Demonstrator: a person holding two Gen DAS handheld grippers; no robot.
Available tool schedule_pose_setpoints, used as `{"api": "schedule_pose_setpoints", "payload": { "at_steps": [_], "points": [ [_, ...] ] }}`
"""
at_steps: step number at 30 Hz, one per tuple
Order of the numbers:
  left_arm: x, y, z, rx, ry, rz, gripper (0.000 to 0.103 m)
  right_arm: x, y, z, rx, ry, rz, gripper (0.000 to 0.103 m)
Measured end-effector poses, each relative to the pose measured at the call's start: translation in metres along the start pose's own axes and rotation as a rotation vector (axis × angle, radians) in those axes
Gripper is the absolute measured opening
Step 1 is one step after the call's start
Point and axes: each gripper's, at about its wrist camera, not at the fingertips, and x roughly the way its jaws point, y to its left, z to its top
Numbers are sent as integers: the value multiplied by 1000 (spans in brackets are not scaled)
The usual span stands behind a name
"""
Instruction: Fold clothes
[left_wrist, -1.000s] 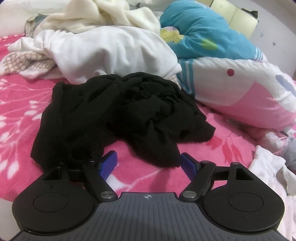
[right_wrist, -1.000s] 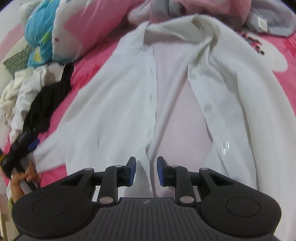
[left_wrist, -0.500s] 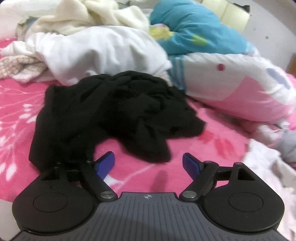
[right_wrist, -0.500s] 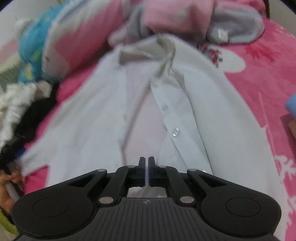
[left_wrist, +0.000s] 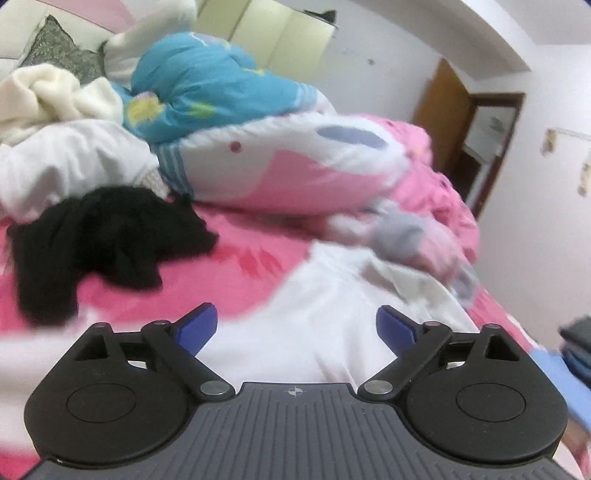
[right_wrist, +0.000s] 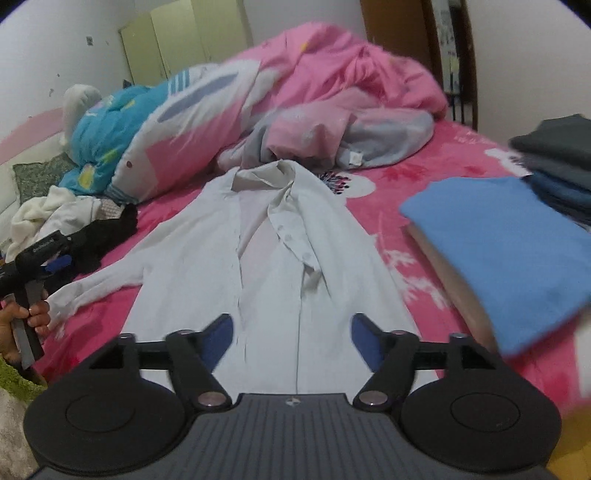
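Observation:
A white button shirt (right_wrist: 273, 258) lies spread flat, front up and unbuttoned, on the pink bed sheet (right_wrist: 406, 173), collar at the far end. My right gripper (right_wrist: 291, 338) is open and empty above the shirt's lower hem. My left gripper (left_wrist: 295, 328) is open and empty over the shirt's left side (left_wrist: 332, 317); it also shows in the right wrist view (right_wrist: 55, 262) near the left sleeve (right_wrist: 92, 288). A crumpled black garment (left_wrist: 99, 229) lies on the sheet to the left.
A folded blue garment (right_wrist: 498, 236) and a stack of dark folded clothes (right_wrist: 557, 162) lie at the right. A pink and blue duvet (right_wrist: 221, 110) is heaped at the back. White and cream clothes (left_wrist: 62, 129) are piled at the far left.
My right gripper has opened and drawn back from the shirt's front. My left gripper has swung right, from the black garment to the white shirt.

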Motion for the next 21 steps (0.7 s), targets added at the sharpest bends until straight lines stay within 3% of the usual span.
{"api": "schedule_pose_setpoints", "payload": {
  "at_steps": [3, 6, 10, 19, 21],
  "points": [
    [-33, -6, -32, -44, 64, -26, 95, -18, -1, -19, 24, -39, 49, 98],
    [-63, -19, -55, -34, 122, -41, 95, -18, -1, -30, 31, -52, 131, 97],
    [-92, -35, -76, 4, 148, -36, 95, 4, 7, -39, -8, -8, 169, 71],
    [-125, -61, -126, 89, 225, 21, 89, 53, 12, -72, -60, 130, 189, 35],
    [-128, -64, -133, 89, 237, 23, 84, 57, 11, -76, -78, 146, 175, 21]
  ]
}}
